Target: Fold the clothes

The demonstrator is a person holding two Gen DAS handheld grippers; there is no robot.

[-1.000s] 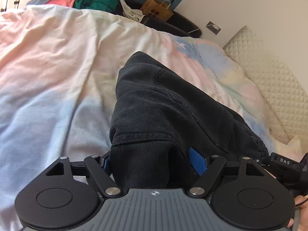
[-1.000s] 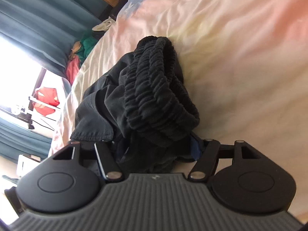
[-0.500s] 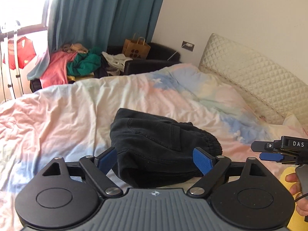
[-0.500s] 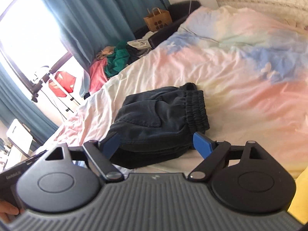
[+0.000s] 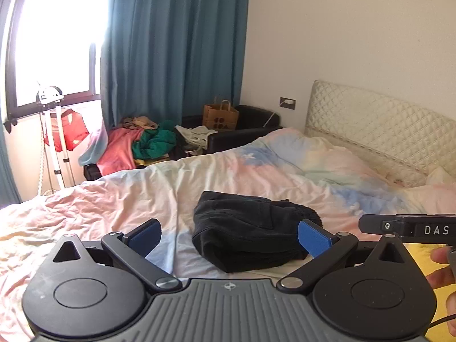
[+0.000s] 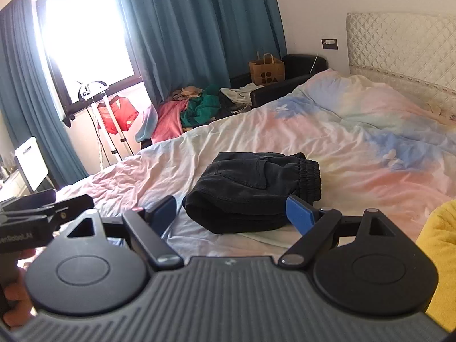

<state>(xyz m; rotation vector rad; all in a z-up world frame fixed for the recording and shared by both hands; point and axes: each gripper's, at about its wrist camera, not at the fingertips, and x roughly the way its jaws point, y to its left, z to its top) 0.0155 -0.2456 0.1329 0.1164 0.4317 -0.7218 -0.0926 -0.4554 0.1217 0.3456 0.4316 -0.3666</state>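
A pair of black shorts (image 5: pixel 250 230) (image 6: pixel 253 188) lies folded into a compact stack on the pastel bed cover (image 5: pixel 256 171) (image 6: pixel 370 148), elastic waistband to the right. My left gripper (image 5: pixel 229 238) is open and held back from the shorts, nothing between its blue pads. My right gripper (image 6: pixel 232 213) is open too, pulled back above the near edge of the bed and touching nothing. The right gripper's body (image 5: pixel 413 228) shows at the right edge of the left wrist view, and the left gripper's body (image 6: pixel 34 222) shows at the left edge of the right wrist view.
A pile of pink, green and white clothes (image 5: pixel 148 142) (image 6: pixel 196 105) lies beyond the bed near teal curtains (image 5: pixel 171 51). A brown paper bag (image 5: pixel 220 116) stands on a black seat. A quilted headboard (image 5: pixel 379 125) is at the right. Yellow fabric (image 6: pixel 439 256) sits at the lower right.
Both grippers have let go of the black shorts, opened and pulled back and up. The shorts now lie folded on the bed, farther from both cameras.
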